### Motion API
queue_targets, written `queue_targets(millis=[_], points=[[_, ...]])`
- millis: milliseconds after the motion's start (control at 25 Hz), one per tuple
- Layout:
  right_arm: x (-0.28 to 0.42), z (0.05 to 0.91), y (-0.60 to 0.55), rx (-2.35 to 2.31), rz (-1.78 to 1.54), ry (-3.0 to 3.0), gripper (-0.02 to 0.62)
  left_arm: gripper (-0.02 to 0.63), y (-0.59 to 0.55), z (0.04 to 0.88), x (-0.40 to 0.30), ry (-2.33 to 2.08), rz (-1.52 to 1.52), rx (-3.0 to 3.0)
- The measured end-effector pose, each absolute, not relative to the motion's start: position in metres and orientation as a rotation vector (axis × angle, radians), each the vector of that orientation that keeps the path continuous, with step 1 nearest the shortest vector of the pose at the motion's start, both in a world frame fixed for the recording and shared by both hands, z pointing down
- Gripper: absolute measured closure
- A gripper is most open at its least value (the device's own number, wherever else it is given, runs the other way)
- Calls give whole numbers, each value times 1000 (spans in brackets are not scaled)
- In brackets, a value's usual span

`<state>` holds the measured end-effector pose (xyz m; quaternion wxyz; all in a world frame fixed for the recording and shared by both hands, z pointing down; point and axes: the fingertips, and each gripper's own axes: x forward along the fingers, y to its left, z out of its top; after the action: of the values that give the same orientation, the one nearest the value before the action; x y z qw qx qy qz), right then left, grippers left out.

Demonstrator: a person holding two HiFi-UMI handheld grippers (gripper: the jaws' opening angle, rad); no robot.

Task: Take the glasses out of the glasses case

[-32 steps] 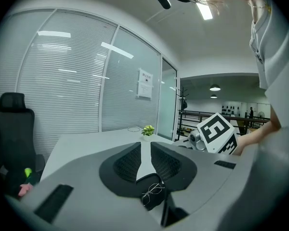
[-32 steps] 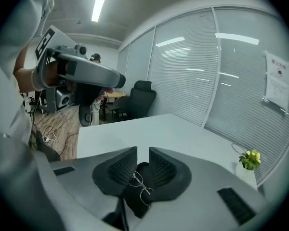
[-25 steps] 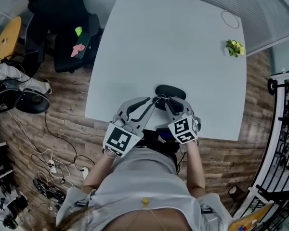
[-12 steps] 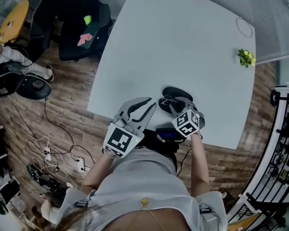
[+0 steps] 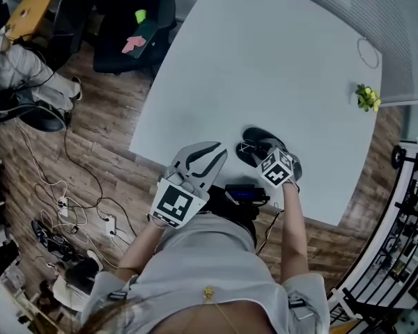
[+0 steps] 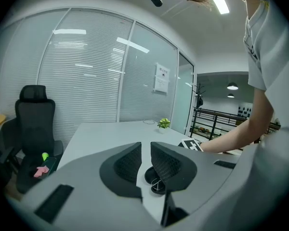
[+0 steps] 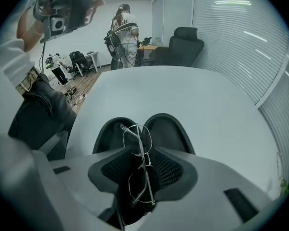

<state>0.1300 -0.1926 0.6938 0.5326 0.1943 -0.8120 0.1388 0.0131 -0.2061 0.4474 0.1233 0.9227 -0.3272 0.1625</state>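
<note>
A black glasses case (image 5: 254, 136) lies open near the front edge of the white table (image 5: 265, 61). Thin wire-framed glasses (image 7: 137, 137) rest across its two halves (image 7: 167, 129). My right gripper (image 7: 143, 153) points steeply down over the case, and its jaws are opening. The glasses' bridge stands in the gap between them, and the pads do not press on it. In the head view its marker cube (image 5: 277, 169) covers part of the case. To the left my left gripper (image 5: 221, 153) hovers at the table edge. Its jaws (image 6: 145, 146) stand a narrow gap apart with nothing between them. The case (image 6: 151, 177) shows beyond them.
A small potted plant (image 5: 366, 97) and a thin ring (image 5: 368, 53) sit at the table's far right. A black office chair (image 5: 132, 26) with pink and green items stands off the far left corner. Cables (image 5: 63, 214) lie on the wood floor. People stand in the background (image 7: 125, 28).
My right gripper has dropped onto the open case and tipped more steeply down. The left gripper has shifted only slightly. The case and glasses have stayed in place.
</note>
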Motion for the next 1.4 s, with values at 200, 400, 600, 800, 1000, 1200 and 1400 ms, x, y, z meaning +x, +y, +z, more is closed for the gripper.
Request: queue_targets(millis=[200, 400, 600, 800, 1000, 1200, 1400], points=[[129, 706, -189, 370, 367, -1929, 449, 532, -204, 452, 11, -964, 481, 2678], [129, 705, -189, 363, 365, -1969, 475, 532, -199, 453, 12, -951, 479, 2680], [129, 701, -190, 392, 320, -1982, 490, 531, -196, 452, 16, -929, 482, 2689], [129, 699, -189, 400, 305, -1972, 498, 532, -194, 452, 19, -900, 484, 2701], [129, 689, -186, 415, 294, -1982, 499, 531, -190, 453, 23, -873, 493, 2714], [132, 668, -188, 467, 284, -1998, 499, 532, -186, 453, 26, -845, 492, 2723], [136, 647, -192, 508, 265, -2016, 499, 532, -185, 454, 31, -809, 489, 2738]])
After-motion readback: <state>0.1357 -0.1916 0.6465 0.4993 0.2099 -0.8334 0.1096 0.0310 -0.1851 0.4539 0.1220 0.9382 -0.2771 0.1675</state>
